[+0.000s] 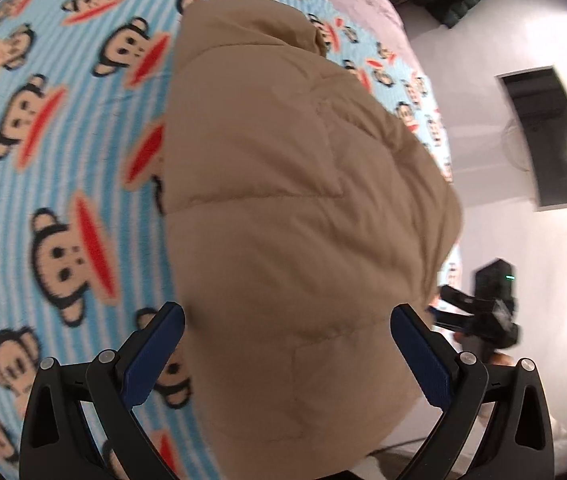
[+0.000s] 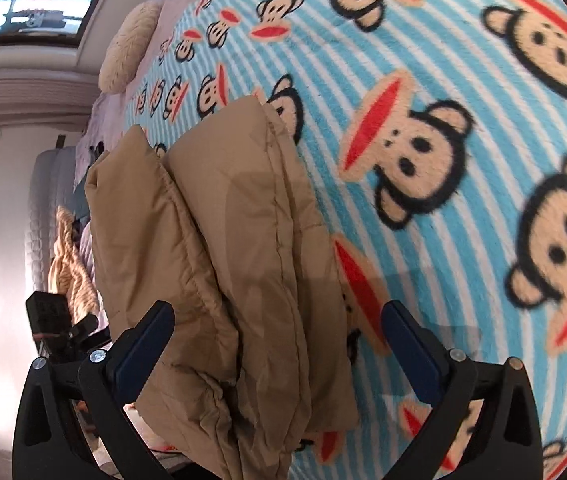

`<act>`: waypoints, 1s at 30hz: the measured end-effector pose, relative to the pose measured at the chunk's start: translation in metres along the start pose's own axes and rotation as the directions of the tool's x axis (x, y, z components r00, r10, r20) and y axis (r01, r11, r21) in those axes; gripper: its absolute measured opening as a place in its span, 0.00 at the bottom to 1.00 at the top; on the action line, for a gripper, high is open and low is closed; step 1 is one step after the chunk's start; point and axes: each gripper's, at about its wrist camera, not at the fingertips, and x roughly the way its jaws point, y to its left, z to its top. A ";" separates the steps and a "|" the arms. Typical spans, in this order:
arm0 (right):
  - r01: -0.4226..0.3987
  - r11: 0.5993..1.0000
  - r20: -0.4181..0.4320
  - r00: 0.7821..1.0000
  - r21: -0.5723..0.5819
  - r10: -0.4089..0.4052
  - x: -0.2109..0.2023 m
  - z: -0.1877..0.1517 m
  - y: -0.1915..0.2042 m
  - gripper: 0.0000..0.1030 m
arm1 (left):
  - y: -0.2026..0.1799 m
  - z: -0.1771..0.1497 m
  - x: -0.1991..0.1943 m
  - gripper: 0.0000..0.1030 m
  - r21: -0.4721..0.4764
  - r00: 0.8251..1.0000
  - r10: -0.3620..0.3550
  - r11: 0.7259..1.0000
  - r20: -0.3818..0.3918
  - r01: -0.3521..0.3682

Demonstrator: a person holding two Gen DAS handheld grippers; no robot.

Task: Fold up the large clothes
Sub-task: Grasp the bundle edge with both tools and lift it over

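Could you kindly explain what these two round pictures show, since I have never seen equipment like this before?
A person holds a two-fingered handheld gripper in each hand; each carries a wide-angle camera looking along its fingers. One picture comes from the left gripper, the other from the right gripper. Both look down at a folded tan padded jacket lying on a blue-and-white striped fleece blanket with cartoon monkey faces. Both grippers stand open with the jacket between their fingers, and neither pinches it.
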 end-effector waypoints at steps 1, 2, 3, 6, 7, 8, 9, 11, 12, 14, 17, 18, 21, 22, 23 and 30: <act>-0.006 1.000 -0.010 1.000 -0.012 0.006 0.004 0.004 0.001 1.00 | 0.005 0.003 0.002 1.00 -0.010 0.999 -0.037 0.999 -0.007 0.036; -0.007 1.000 -0.020 1.000 -0.022 0.006 0.008 0.009 0.002 1.00 | 0.008 0.005 0.003 1.00 -0.017 0.998 -0.056 0.998 -0.010 0.055; -0.006 1.000 -0.033 0.999 -0.028 0.005 0.011 0.013 0.002 1.00 | 0.012 0.008 0.005 1.00 -0.026 0.997 -0.075 0.997 -0.015 0.074; -0.032 0.999 -0.085 0.996 -0.035 0.029 0.025 0.025 0.002 1.00 | 0.026 0.014 0.010 1.00 -0.057 0.995 -0.100 0.993 -0.014 0.099; -0.054 0.998 -0.113 0.992 -0.033 0.050 0.030 0.028 0.002 1.00 | 0.030 0.017 0.012 1.00 -0.072 0.992 -0.123 0.990 -0.013 0.121; -0.075 0.997 -0.139 0.988 -0.033 0.070 0.037 0.032 0.003 1.00 | 0.034 0.017 0.012 1.00 -0.079 0.990 -0.138 0.987 -0.011 0.137; -0.090 0.995 -0.159 0.984 -0.035 0.084 0.042 0.034 0.003 1.00 | 0.038 0.018 0.015 1.00 -0.082 0.988 -0.152 0.985 -0.011 0.150; -0.113 0.992 -0.185 0.977 -0.049 0.102 0.052 0.038 0.005 1.00 | 0.040 0.019 0.022 1.00 -0.069 0.989 -0.147 0.987 -0.024 0.145; -0.129 0.990 -0.195 0.974 -0.051 0.117 0.057 0.040 0.007 1.00 | 0.040 0.020 0.026 1.00 -0.064 0.989 -0.147 0.987 -0.030 0.145; -0.169 0.984 -0.214 0.965 -0.051 0.154 0.070 0.046 0.010 1.00 | 0.040 0.022 0.036 1.00 -0.054 0.988 -0.149 0.988 -0.045 0.147; -0.187 0.981 -0.227 0.959 -0.060 0.169 0.089 0.054 0.015 1.00 | 0.040 0.024 0.049 1.00 -0.054 0.984 -0.167 0.985 -0.055 0.164; -0.190 0.980 -0.226 0.959 -0.058 0.173 0.093 0.057 0.017 1.00 | 0.041 0.025 0.054 1.00 -0.060 0.983 -0.174 0.984 -0.057 0.170; -0.190 0.981 -0.210 0.962 -0.040 0.177 0.100 0.059 0.020 1.00 | 0.040 0.026 0.063 1.00 -0.091 0.981 -0.188 0.979 -0.052 0.182; -0.184 0.982 -0.203 0.963 -0.030 0.175 0.099 0.057 0.019 1.00 | 0.037 0.025 0.066 1.00 -0.099 0.981 -0.189 0.978 -0.049 0.183; -0.179 0.984 -0.194 0.966 -0.017 0.173 0.098 0.057 0.020 1.00 | 0.034 0.025 0.066 1.00 -0.095 0.983 -0.178 0.980 -0.043 0.173; -0.234 0.970 -0.159 0.957 0.067 0.242 0.079 0.049 0.024 0.48 | 0.010 0.021 0.042 0.78 -0.053 0.988 -0.151 0.987 -0.008 0.151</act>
